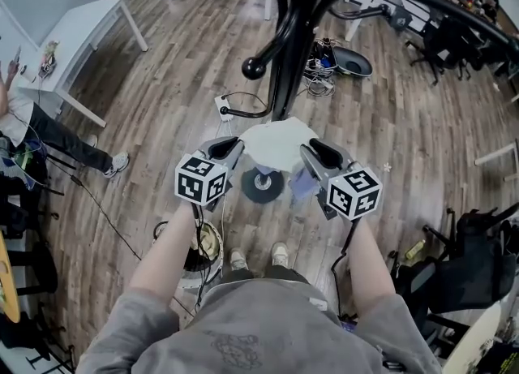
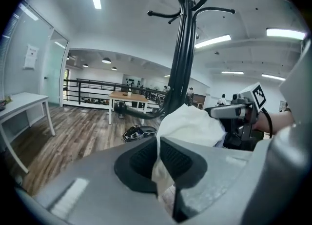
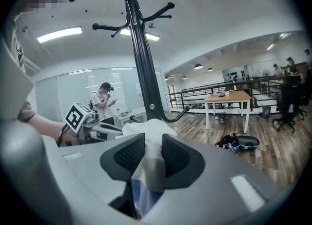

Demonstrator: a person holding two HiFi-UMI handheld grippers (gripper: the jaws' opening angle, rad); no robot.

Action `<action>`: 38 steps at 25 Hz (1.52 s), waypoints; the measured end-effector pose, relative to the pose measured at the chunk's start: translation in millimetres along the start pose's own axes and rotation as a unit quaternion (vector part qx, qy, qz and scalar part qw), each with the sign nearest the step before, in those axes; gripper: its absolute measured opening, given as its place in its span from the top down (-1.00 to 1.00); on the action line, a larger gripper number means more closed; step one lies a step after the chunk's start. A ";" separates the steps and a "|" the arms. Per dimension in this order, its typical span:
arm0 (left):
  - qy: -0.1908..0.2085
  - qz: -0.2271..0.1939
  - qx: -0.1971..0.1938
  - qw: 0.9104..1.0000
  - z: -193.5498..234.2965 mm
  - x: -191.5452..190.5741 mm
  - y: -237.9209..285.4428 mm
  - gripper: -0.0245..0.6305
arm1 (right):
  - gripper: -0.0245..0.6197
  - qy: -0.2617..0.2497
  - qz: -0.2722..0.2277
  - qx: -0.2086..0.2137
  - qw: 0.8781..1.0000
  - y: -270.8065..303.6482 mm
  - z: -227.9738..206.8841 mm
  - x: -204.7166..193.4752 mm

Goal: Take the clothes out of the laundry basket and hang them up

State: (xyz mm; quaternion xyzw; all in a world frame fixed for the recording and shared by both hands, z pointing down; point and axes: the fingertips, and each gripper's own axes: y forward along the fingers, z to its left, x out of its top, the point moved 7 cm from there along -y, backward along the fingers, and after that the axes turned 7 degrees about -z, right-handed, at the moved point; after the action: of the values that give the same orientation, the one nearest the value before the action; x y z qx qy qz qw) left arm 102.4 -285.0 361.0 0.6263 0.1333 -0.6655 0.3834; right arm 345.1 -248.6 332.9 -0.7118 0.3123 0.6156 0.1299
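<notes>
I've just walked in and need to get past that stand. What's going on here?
A person stands facing the tall black metal coat rack with a two-jaw gripper in each hand, holding a crumpled white cloth garment between them. The left gripper is clamped on one edge of the garment. The right gripper has the other edge between its jaws, but they stand wider apart and the hold looks slack. The garment does not look hung on the rack yet.

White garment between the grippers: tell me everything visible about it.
The white garment is soft, crumpled fabric, bunched in the air in front of the black coat stand. The left gripper pinches one edge; another fold sits between the parted jaws of the right gripper. A bluish part hangs below.
</notes>
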 end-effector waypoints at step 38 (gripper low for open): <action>0.041 -0.075 0.015 0.996 -39.3 44.5 -71.6 0.53 | 0.37 -0.058 -0.097 0.000 0.994 -56.4 37.6 75.0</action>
State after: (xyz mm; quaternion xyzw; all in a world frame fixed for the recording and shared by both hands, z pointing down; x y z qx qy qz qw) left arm 86.2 -226.4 290.7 0.6470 0.1859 -0.6680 0.3172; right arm 352.8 -205.0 242.0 -0.7021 0.2337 0.6401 0.2069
